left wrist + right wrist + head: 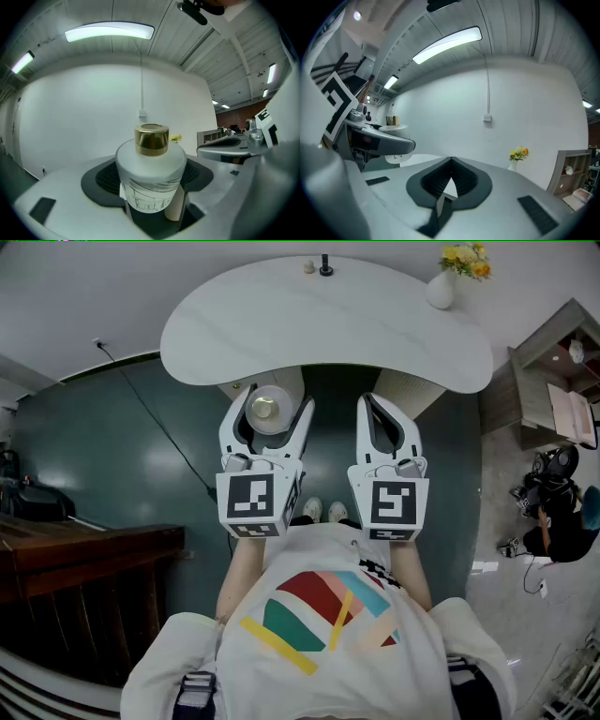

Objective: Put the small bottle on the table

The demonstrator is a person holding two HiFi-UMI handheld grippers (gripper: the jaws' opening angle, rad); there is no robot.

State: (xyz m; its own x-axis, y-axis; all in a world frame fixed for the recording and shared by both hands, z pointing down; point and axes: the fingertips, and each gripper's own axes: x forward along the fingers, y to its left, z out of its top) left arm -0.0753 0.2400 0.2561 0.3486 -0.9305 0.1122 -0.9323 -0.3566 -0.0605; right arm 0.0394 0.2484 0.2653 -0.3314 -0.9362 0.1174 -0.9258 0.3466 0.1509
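1. Dark teal floor (94, 456) fills most of the head view, and a white rounded tabletop (328, 334) lies just ahead of both claws' tips. The left gripper (272, 401) is clamped round a small white bottle with a gold cap (267, 412). It holds the bottle upright over the floor, short of the table's near edge. The right gripper (369, 407) is just beside it, jaws together on nothing. A white vase of yellow flowers (441, 287) stands far ahead and to the right of that claw. Two little items at the far rim are too small to name.

2. In the left gripper view, a white wall and ceiling strip lights form the background. The bottle fills the gap between the widely spread jaws, with a dark ribbed pad on either side of its body. Its line-drawn label faces the camera.

3. In the right gripper view, the jaws meet at their tips and hold nothing. The vase shows ahead and to the right.

4. To do the step in hand well:
   - Carry the bottle forward until its base is fully over the tabletop.
   - Keep it upright, since the round body could probably pivot between the pads.
   - Lower it until the base sits flat, and only then release.
   - Choose a bare spot well apart from the vase.
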